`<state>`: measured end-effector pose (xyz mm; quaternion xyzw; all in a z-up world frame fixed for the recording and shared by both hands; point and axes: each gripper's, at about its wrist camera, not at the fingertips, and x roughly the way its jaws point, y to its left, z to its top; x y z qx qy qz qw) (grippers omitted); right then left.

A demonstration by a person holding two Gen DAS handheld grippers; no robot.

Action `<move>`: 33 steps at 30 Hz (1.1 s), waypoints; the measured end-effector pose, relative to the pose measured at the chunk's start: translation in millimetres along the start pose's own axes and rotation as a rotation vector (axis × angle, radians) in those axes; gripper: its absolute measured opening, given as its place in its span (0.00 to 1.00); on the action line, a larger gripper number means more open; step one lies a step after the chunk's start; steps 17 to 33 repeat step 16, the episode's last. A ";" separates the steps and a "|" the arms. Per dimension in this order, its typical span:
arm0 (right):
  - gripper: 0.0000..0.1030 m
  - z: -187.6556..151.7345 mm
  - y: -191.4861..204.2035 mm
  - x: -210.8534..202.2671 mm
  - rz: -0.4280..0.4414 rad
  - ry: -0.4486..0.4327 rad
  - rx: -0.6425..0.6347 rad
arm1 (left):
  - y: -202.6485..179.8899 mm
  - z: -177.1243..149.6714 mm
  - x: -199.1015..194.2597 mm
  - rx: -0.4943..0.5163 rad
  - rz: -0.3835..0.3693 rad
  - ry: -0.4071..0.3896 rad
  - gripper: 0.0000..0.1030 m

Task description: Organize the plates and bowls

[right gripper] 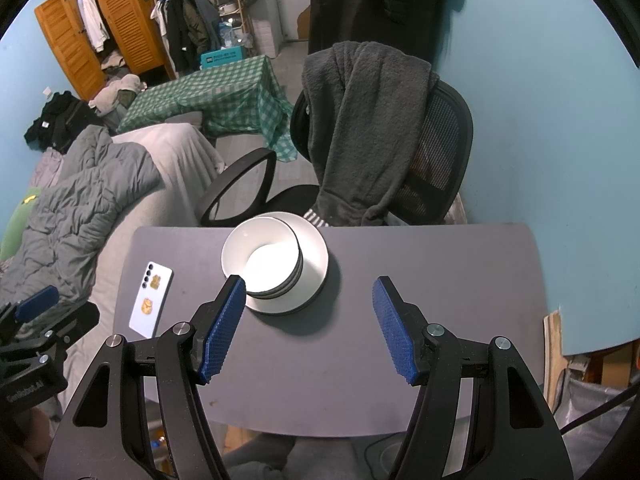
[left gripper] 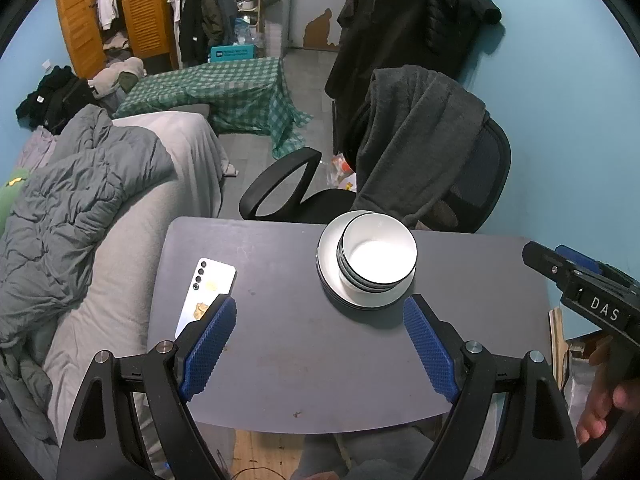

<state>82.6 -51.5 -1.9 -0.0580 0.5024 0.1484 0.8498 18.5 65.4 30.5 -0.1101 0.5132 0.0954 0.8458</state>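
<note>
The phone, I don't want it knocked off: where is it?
In both views the phone lies flat near the table's left edge, left of the bowls, apart from them.

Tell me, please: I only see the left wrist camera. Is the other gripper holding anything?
Observer: No. The right gripper is open and holds nothing.
Operator: A finger hides the phone's near end. Is it hanging off the table?
Observer: No. The phone lies flat, wholly on the table.
Operator: What's behind the plates?
Observer: A striped cuff hangs at the table's far edge, just behind the plates that carry the bowls.
</note>
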 end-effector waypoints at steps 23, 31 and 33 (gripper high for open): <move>0.63 1.4 -0.3 0.7 0.001 -0.001 0.002 | -2.0 3.8 -3.0 -0.013 -0.007 -0.007 0.84; 0.63 1.4 -0.3 0.7 0.001 -0.001 0.002 | -2.0 3.8 -3.0 -0.013 -0.007 -0.007 0.84; 0.63 1.4 -0.3 0.7 0.001 -0.001 0.002 | -2.0 3.8 -3.0 -0.013 -0.007 -0.007 0.84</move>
